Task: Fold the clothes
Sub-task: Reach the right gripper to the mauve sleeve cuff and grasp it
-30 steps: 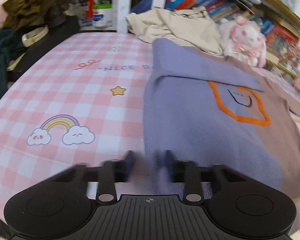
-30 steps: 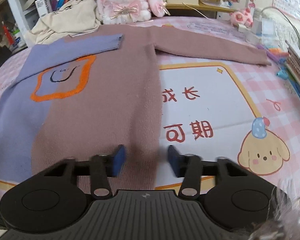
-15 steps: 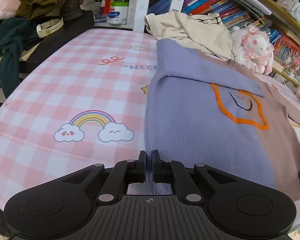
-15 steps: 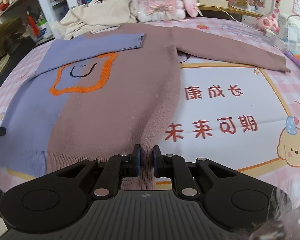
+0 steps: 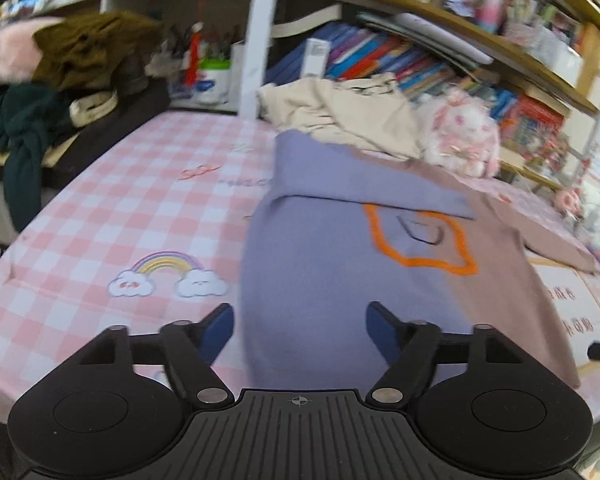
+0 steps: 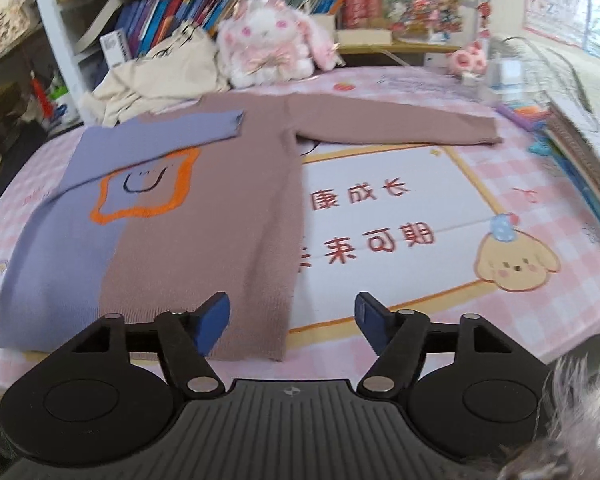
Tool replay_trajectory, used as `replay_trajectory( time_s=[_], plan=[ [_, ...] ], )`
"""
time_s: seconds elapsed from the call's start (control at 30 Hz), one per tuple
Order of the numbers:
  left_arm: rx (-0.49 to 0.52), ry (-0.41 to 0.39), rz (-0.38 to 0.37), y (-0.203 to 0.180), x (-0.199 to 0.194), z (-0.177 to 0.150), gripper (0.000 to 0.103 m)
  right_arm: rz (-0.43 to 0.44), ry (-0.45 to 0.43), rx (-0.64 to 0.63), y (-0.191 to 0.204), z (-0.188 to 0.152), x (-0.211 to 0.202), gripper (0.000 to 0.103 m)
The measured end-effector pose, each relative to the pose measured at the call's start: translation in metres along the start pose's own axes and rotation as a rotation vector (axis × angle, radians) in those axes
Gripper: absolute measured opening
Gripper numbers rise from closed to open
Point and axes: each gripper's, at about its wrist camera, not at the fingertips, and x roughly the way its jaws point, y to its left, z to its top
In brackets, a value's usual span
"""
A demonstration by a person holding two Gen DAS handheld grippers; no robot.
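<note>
So on the far left there's a heap of dark clothes [image 5: 48, 92] piled off the edge of the table, olive and dark green stuff, nothing folded. Then the pink checked tablecloth [image 5: 112, 216] with a little rainbow and clouds print [image 5: 166, 276] on it.

The left gripper [image 5: 300, 330] hangs over the near left corner of the sweater [image 6: 188, 240], jaws opening, blue pads wide apart. The purple hem sits between and below them, but the pads aren't pressing on it as far as I can see.

The sweater itself is laid flat in the middle of the table, purple on its left half, dusty pink-brown on the right, with an orange-outlined smiley patch [image 6: 146, 188] on the chest. The purple sleeve [image 6: 168, 130] is already folded across the chest; the pink-brown sleeve [image 6: 400, 126] is stretched straight out to the right.

The right gripper [image 6: 294, 322] is over the near right corner of the hem, jaws also opening, nothing pinched, fabric edge lying between the pads.

Behind the sweater there's a crumpled cream garment [image 6: 160, 80], a fluffy bunny plush [image 6: 272, 48] beside it, and bookshelves [image 6: 204, 4] along the back.
</note>
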Motion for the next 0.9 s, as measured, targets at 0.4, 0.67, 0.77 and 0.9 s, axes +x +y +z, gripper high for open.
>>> replay_trajectory(
  time_s=[0.4,0.67,0.77,0.9],
  plan=[
    [0.082,0.018,0.021,-0.028,0.006,-0.008,0.095,-0.093,-0.047,0.062,-0.031,0.01,-0.012,0.079],
    [0.055,0.019,0.075,-0.055,0.021,-0.002,0.095,-0.072,-0.057,0.094,-0.086,0.039,0.019,0.079],
    [0.03,0.025,0.113,-0.076,0.03,0.002,0.095,-0.041,-0.051,0.094,-0.114,0.056,0.04,0.077],
    [-0.017,0.026,0.161,-0.104,0.038,0.003,0.095,-0.005,-0.033,0.142,-0.162,0.082,0.068,0.069]
  ],
)
